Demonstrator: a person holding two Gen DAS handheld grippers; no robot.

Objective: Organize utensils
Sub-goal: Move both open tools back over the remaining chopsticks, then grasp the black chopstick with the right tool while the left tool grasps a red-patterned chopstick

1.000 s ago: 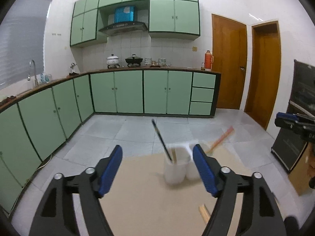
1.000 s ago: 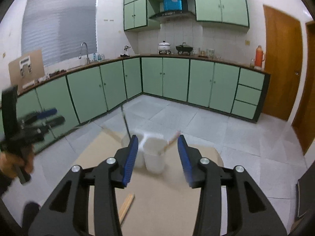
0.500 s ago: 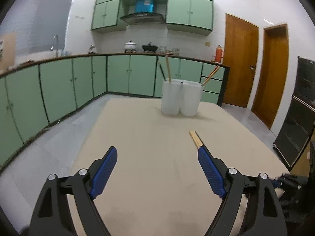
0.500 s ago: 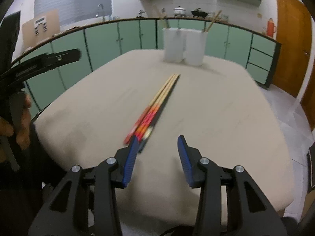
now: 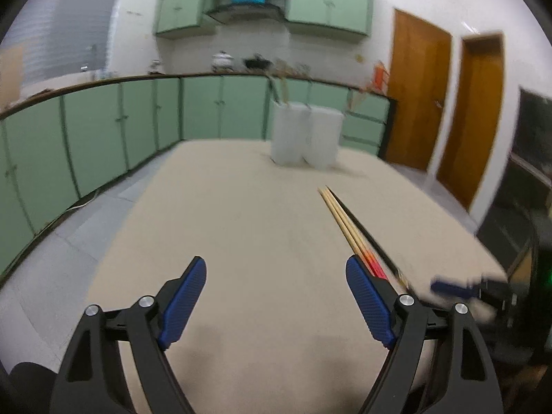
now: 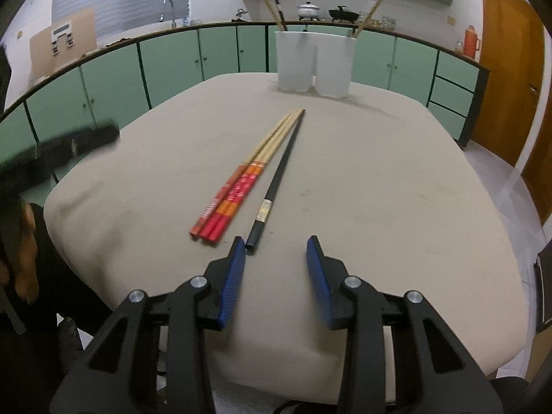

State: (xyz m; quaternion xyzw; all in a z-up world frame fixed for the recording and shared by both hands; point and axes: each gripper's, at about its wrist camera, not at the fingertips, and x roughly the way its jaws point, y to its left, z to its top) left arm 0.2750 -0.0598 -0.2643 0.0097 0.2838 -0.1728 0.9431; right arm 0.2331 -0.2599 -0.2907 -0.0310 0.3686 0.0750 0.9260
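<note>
Three wooden chopsticks with red-orange handles (image 6: 241, 181) and one black chopstick (image 6: 277, 176) lie side by side on the beige table (image 6: 379, 179). They also show in the left wrist view (image 5: 348, 231). A white twin-cup utensil holder (image 6: 315, 63) stands at the far end with a few chopsticks in it; it also shows in the left wrist view (image 5: 303, 138). My right gripper (image 6: 276, 269) is open and empty, just short of the black chopstick's near end. My left gripper (image 5: 276, 300) is open and empty, left of the chopsticks.
Green kitchen cabinets (image 6: 172, 65) run behind the table, with wooden doors (image 5: 417, 96) at the right. The right gripper shows blurred at the right edge of the left wrist view (image 5: 459, 288). The table's near edge (image 6: 293, 390) is below my right gripper.
Both grippers have come down from high above the table to just over it. The right gripper has closed in on the near ends of the chopsticks. Both stay open.
</note>
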